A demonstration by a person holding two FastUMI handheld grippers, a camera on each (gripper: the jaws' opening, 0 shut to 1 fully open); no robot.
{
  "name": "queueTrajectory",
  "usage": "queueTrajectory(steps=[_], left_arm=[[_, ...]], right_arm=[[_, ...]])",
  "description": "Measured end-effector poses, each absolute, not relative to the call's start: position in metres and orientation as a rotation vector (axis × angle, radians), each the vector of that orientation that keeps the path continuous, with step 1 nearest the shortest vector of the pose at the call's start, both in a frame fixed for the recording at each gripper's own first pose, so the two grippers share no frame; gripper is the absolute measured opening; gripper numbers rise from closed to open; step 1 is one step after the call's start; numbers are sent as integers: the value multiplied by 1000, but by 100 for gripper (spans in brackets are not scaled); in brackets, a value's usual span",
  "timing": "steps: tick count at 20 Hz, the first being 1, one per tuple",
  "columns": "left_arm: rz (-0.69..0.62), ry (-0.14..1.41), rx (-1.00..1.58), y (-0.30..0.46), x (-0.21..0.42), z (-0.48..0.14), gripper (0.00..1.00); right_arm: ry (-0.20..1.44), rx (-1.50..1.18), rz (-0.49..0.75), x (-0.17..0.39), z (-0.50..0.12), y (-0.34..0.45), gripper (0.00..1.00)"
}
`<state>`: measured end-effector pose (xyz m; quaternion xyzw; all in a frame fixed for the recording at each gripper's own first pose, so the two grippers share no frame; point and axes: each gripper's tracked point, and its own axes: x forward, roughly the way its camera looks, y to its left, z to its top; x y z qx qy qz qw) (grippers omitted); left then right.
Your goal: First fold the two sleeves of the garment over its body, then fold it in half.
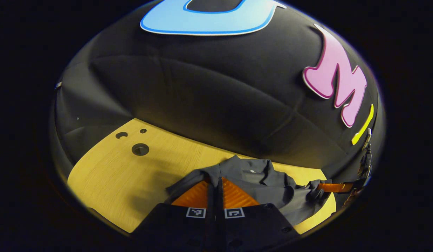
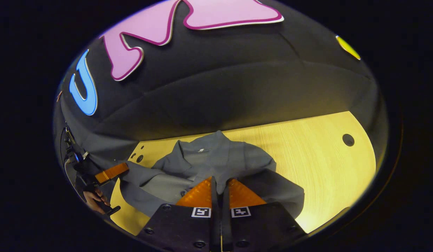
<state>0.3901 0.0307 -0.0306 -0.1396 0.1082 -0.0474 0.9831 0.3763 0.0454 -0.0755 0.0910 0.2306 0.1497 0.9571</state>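
A grey collared garment [image 2: 216, 155] lies on the wooden table [image 2: 307, 157] with its collar toward the far wall. My right gripper [image 2: 220, 182] is shut on a pinch of its near fabric, which rises between the orange fingers [image 2: 199, 196]. My left gripper [image 1: 219, 180] is likewise shut on a raised edge of the garment [image 1: 258, 175]. In the right gripper view the left gripper [image 2: 123, 168] grips the garment's left end, held by a hand [image 2: 94, 199]. In the left gripper view the right gripper [image 1: 320, 186] grips cloth at the far right.
The table has round holes near its far corners [image 1: 140, 149] [image 2: 348, 140]. Bare wood lies to the left of the garment in the left gripper view and to its right in the right gripper view. The black cloth wall stands close behind the table.
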Motion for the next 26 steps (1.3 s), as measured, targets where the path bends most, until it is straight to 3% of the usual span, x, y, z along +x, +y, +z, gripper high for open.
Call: queueTrajectory(steps=[5, 6, 7, 8, 9, 10, 11, 12, 15, 17, 18, 20, 26], left_arm=[[-87, 257, -325, 36, 416, -47, 5], [-79, 267, -309, 38, 418, -52, 5], [-64, 281, -292, 40, 417, -56, 5], [-52, 295, -273, 40, 417, -60, 6], [-37, 307, -247, 41, 418, -64, 10], [-29, 312, -224, 41, 416, -65, 12], [-23, 311, -204, 39, 413, -64, 15], [-15, 303, -182, 40, 410, -59, 25], [-16, 254, -135, 37, 397, -33, 60], [-5, 221, -92, 42, 386, -18, 84], [0, 206, -69, 43, 375, -8, 92], [1, 176, -31, 42, 352, 6, 96], [-6, 113, -48, 43, 260, 33, 96]], right_arm=[[481, 207, 293, 416, -88, 50, 7], [486, 213, 279, 421, -94, 49, 0], [497, 215, 261, 424, -100, 47, 15], [510, 214, 247, 427, -106, 45, 19], [522, 215, 249, 425, -109, 46, 30], [527, 207, 249, 422, -110, 45, 19], [525, 183, 235, 422, -110, 42, 30], [511, 162, 233, 421, -106, 41, 19], [474, 117, 220, 409, -89, 36, 84], [444, 112, 220, 395, -74, 36, 99], [420, 103, 216, 387, -67, 35, 99], [374, 70, 201, 367, -53, 31, 99], [241, -8, 146, 294, -16, 24, 99]])
